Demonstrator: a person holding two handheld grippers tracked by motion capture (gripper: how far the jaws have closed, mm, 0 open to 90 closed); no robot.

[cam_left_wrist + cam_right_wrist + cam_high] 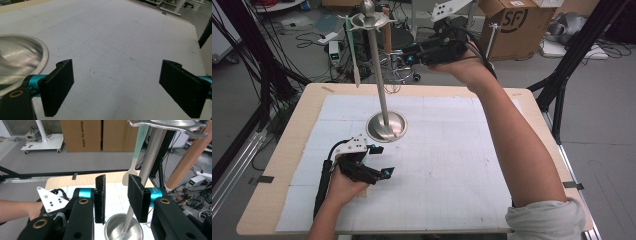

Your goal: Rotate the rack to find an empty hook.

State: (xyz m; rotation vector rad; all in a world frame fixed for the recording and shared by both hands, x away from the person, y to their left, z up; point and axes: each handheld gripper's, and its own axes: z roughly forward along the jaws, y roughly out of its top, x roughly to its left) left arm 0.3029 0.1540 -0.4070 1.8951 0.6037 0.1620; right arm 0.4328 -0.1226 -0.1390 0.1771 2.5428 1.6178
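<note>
A metal stand rises from a round base (386, 127) near the table's middle, its pole (377, 65) topped by a hook ring (369, 21). A pale utensil with a green handle (353, 55) hangs on its left, a wooden handle (387, 32) on its right. My right gripper (405, 53) is held high beside the wooden handle (190, 157), its jaws (116, 195) a little apart with nothing between them. The left gripper (384, 160) rests low on the mat in front of the base, jaws wide (116, 87) and empty, the base (20, 60) at its left.
A white gridded mat (452, 165) covers the wooden table (287, 150). Cardboard boxes (517, 25), cables and black frame legs (562, 85) stand beyond the far edge. The mat to the right of the stand lies bare.
</note>
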